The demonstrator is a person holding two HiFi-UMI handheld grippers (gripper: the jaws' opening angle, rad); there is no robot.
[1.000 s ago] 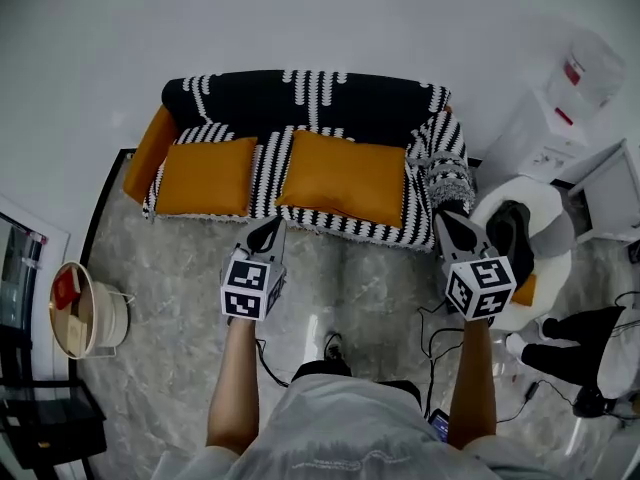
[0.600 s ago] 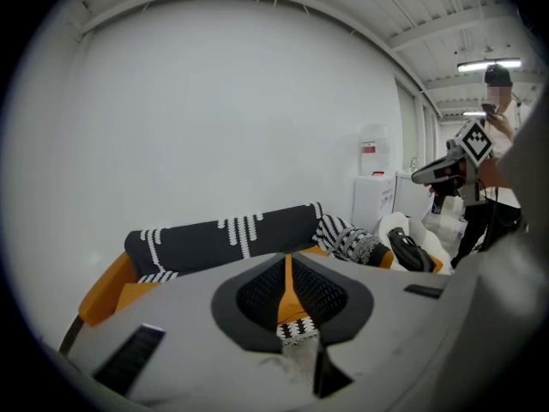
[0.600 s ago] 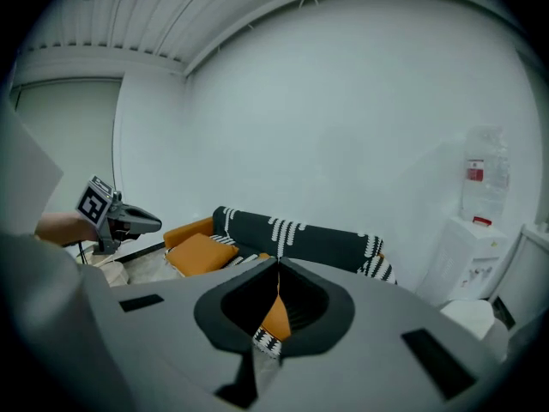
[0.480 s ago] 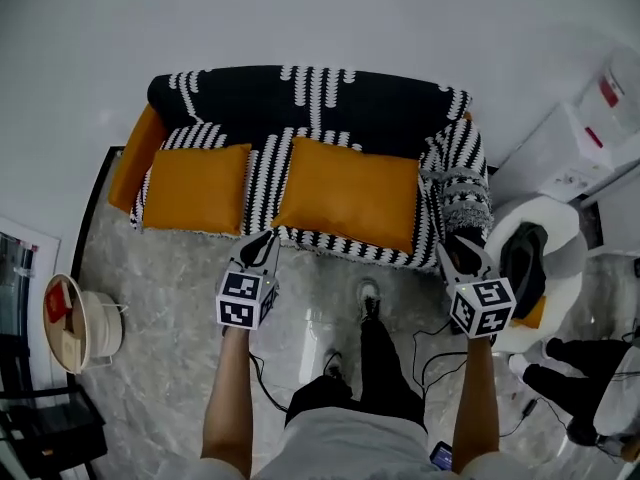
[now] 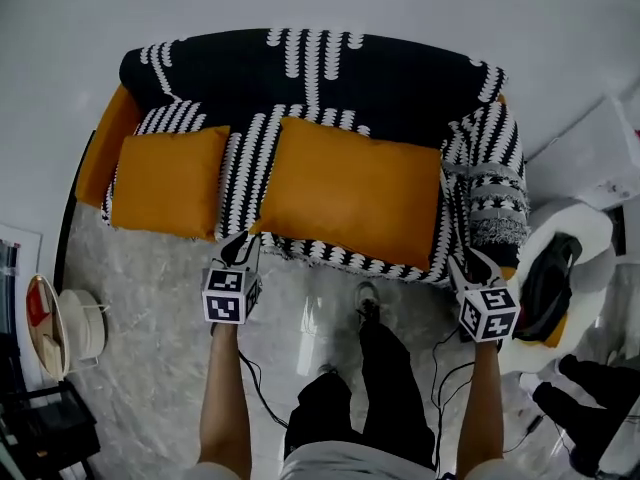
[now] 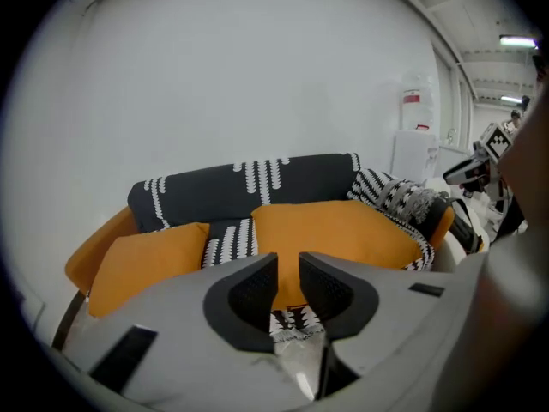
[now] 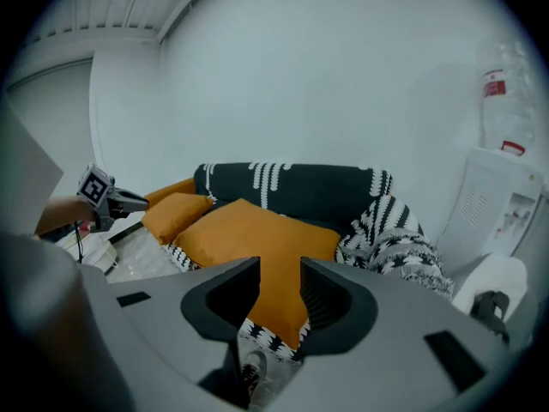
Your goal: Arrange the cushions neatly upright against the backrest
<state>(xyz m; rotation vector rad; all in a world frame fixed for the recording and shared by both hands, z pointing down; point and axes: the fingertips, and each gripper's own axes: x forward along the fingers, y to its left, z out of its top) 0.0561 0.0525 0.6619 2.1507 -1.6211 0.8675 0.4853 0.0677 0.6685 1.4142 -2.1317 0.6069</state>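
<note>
Orange large cushion [image 5: 350, 203] is being faced by left gripper [image 5: 236, 250] and right gripper [image 5: 476, 264], jaws being opened, empty — pinched shallowly at its near edge, it could be dropped short of the backrest [image 5: 300, 68].

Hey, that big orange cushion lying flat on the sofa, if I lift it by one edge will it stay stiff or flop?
The big orange cushion would probably sag: it looks soft, with a puffed surface and faint creases. It is likely light for its size, as a plump pillow. Stood up, it may slump unless leaned on the backrest.
</note>
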